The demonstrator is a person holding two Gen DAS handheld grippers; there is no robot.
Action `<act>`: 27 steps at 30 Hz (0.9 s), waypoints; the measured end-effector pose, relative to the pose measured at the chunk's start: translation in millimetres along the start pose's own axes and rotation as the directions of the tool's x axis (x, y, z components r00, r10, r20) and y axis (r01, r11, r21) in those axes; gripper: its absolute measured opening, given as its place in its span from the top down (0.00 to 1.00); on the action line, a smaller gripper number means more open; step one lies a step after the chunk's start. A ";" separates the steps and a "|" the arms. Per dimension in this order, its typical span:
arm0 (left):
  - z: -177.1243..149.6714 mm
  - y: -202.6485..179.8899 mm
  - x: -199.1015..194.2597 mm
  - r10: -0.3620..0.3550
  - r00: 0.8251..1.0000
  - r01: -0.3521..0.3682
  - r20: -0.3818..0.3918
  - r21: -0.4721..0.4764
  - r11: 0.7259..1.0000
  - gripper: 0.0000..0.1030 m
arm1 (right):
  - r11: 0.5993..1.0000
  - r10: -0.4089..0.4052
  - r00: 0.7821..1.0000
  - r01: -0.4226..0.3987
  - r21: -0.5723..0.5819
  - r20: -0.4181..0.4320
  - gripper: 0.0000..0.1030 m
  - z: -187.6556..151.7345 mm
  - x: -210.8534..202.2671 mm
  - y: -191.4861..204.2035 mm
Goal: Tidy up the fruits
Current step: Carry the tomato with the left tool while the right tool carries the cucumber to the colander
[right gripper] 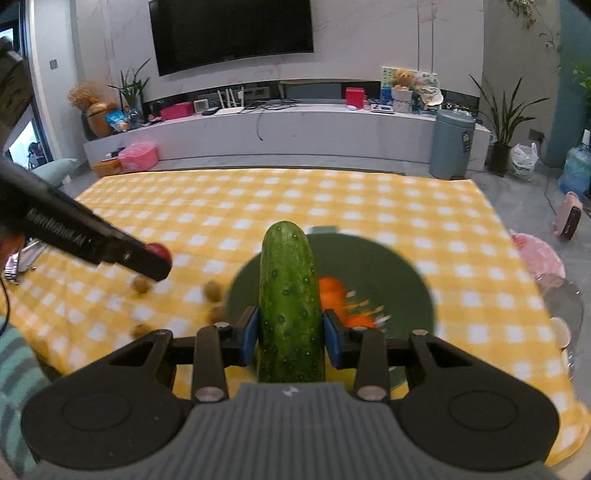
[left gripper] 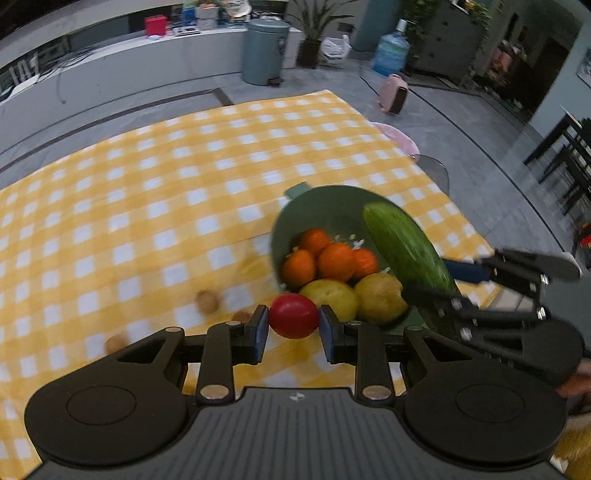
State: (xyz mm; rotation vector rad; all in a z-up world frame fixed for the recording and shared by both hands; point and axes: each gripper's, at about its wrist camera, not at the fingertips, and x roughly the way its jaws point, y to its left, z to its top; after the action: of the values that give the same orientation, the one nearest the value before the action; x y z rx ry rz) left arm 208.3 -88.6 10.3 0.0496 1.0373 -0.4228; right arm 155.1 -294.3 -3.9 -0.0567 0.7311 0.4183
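Only left wrist view shows potatoes (left gripper: 351, 297) behind tomato (left gripper: 293, 320).

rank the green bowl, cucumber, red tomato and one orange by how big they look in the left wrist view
1. green bowl
2. cucumber
3. red tomato and an orange: look alike, and the tomato is nearer the camera, so unsure

A home living room: a wall-mounted television (right gripper: 232, 33) at twelve o'clock above a cluttered media console (right gripper: 280, 125), with potted plants (right gripper: 506, 122) at two o'clock.
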 end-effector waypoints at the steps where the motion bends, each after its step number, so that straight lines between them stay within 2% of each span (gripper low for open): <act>1: 3.1 -4.2 4.0 0.000 1.000 0.000 -0.006 0.007 1.000 0.69 | 1.000 -0.003 1.000 0.003 -0.001 -0.010 0.67 3.9 3.4 -5.9; 8: 20.1 -19.1 28.8 0.006 0.999 -0.005 -0.039 0.027 1.000 0.69 | 0.999 -0.040 0.990 0.042 0.013 -0.139 0.67 23.7 46.2 -41.3; 14: 28.0 -19.2 50.9 -0.023 0.997 0.023 -0.070 0.001 1.000 0.69 | 0.998 -0.045 0.974 0.037 -0.041 -0.223 0.67 25.3 75.6 -49.1; 22: 33.0 -17.4 73.8 -0.041 0.995 0.039 -0.096 -0.022 0.999 0.69 | 0.995 -0.074 0.959 0.052 -0.086 -0.274 0.67 20.0 96.6 -48.0; 27: 35.3 -14.2 84.8 -0.046 0.993 0.042 -0.108 -0.034 0.999 0.69 | 0.996 -0.069 0.962 0.053 -0.065 -0.265 0.67 19.8 98.7 -51.6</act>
State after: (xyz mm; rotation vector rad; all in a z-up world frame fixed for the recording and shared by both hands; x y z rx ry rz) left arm 269.2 -136.9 -40.8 0.0216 1.1543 -0.4474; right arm 253.5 -303.1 -59.0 -0.1924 0.9813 0.3764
